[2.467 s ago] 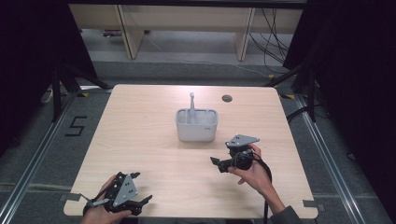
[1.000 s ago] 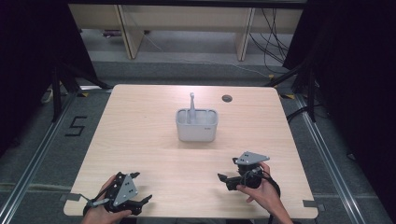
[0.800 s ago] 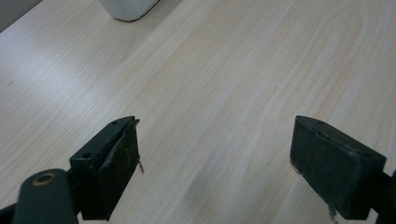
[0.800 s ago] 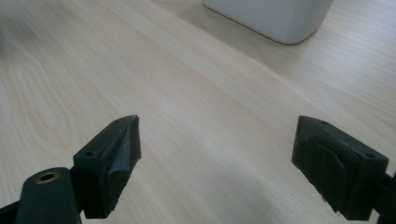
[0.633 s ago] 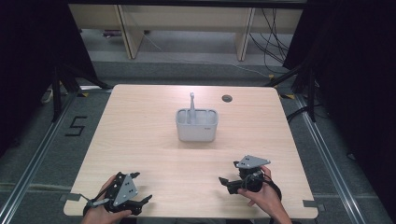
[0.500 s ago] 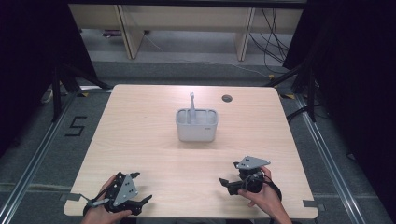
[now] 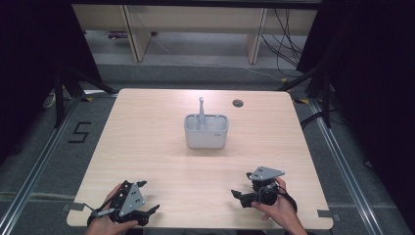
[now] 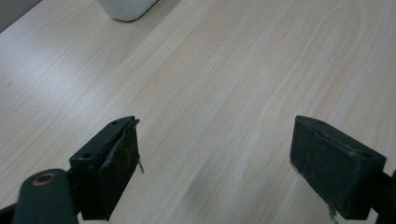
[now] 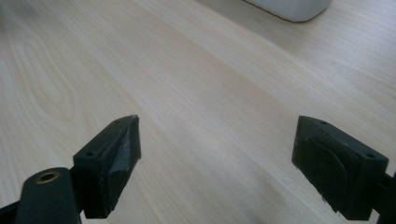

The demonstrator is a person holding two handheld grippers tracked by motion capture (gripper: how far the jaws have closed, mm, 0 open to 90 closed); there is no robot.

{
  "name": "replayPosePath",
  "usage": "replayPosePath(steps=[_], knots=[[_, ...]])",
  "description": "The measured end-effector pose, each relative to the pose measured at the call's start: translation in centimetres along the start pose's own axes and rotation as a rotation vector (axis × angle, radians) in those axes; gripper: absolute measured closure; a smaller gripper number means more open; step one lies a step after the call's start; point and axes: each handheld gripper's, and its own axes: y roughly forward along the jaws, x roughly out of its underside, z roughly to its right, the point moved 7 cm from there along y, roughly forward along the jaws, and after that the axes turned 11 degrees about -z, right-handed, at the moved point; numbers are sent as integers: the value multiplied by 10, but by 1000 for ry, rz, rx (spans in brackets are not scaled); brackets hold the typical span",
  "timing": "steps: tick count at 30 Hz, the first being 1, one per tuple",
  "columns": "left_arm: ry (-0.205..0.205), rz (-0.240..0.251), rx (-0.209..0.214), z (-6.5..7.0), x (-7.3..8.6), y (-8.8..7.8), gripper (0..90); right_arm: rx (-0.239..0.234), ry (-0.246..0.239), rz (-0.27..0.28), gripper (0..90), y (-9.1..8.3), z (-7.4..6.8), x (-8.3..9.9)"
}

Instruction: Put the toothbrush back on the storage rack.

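At the near edge of the bench (image 7: 147, 127), both tongs sit low, each in a hand; left tongs (image 7: 147, 209) at the near-left corner, jaws spread wide with bare wood between them; right tongs (image 7: 240, 196) near the near-right corner, jaws likewise spread, nothing pinched.

Task's thing, a pale grey caddy (image 7: 206, 132), stands mid-bench, well apart from both tongs, ahead of them; from the left tongs it lies forward and to the right, from the right tongs forward and to the left; the right tongs look somewhat nearer. A grey utensil handle (image 7: 200, 108) rises upright from the caddy's left compartment, long axis vertical, so a reach would likely come from above or the side.

High view gives the whole layout, plus a small dark round hole (image 7: 238, 103) beyond the caddy; the left gripper view catches just the caddy's base corner (image 8: 128, 8) at top; the right gripper view catches its rounded bottom edge (image 9: 292, 7) at top right; neither gripper view takes in the handle.
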Motion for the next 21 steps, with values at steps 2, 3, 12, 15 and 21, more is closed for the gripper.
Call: replayPosePath(steps=[2,3,12,15,21], knots=[[0,-1,-5,-1,0,0,150,-2,0,2,164,0,0,0],[-5,3,-1,0,0,0,151,-1,0,2,164,0,1,0],[-1,2,-15,-1,0,0,151,-6,-3,-5,165,1,-1,1],[0,3,-15,-1,0,0,151,-7,-8,-8,165,1,0,1],[-1,3,-15,-1,0,0,151,-5,-7,-10,165,2,-1,2]])
